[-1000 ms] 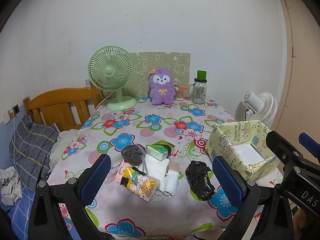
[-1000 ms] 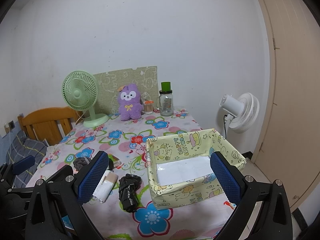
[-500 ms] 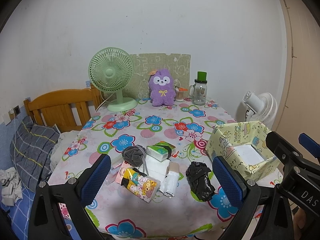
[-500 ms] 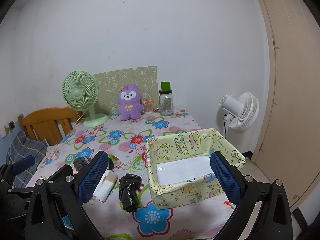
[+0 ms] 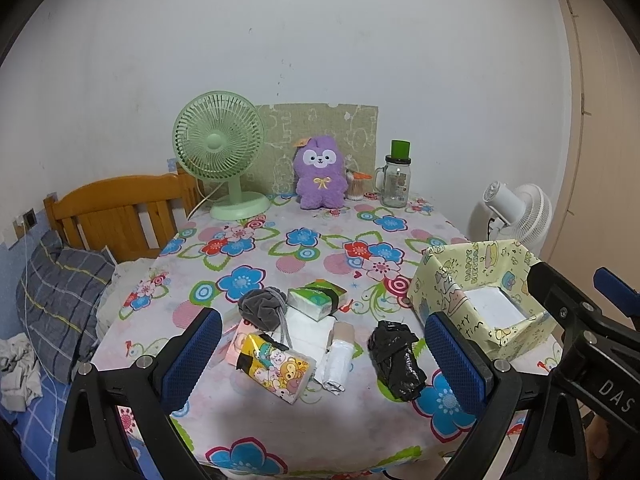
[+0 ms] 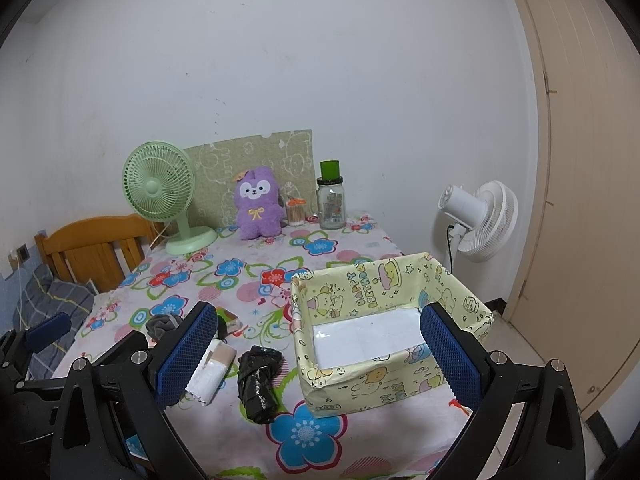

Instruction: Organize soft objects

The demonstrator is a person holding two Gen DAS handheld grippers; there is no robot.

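Note:
A heap of soft things lies near the table's front edge: a cartoon-printed tissue pack [image 5: 276, 368], a grey drawstring pouch [image 5: 262, 310], a green tissue pack [image 5: 314, 303], a white roll [image 5: 338, 362] and a crumpled black bag [image 5: 396, 354] [image 6: 258, 376]. A yellow cartoon-printed box [image 6: 384, 332] [image 5: 478, 296] stands to their right, holding only a white liner. My left gripper [image 5: 324, 356] hangs open above the heap. My right gripper [image 6: 316, 352] is open in front of the box, with nothing between its fingers.
At the back of the flowered table [image 5: 320, 240] stand a green desk fan [image 5: 218, 152], a purple plush toy [image 5: 320, 172], a toothpick jar [image 6: 296, 212] and a glass jar with a green lid [image 5: 396, 180]. A wooden bed headboard [image 5: 116, 208] is left, a white floor fan [image 6: 478, 216] and a door right.
The left wrist view has drifted very slightly back; the right wrist view is unchanged. Nothing on the table has moved.

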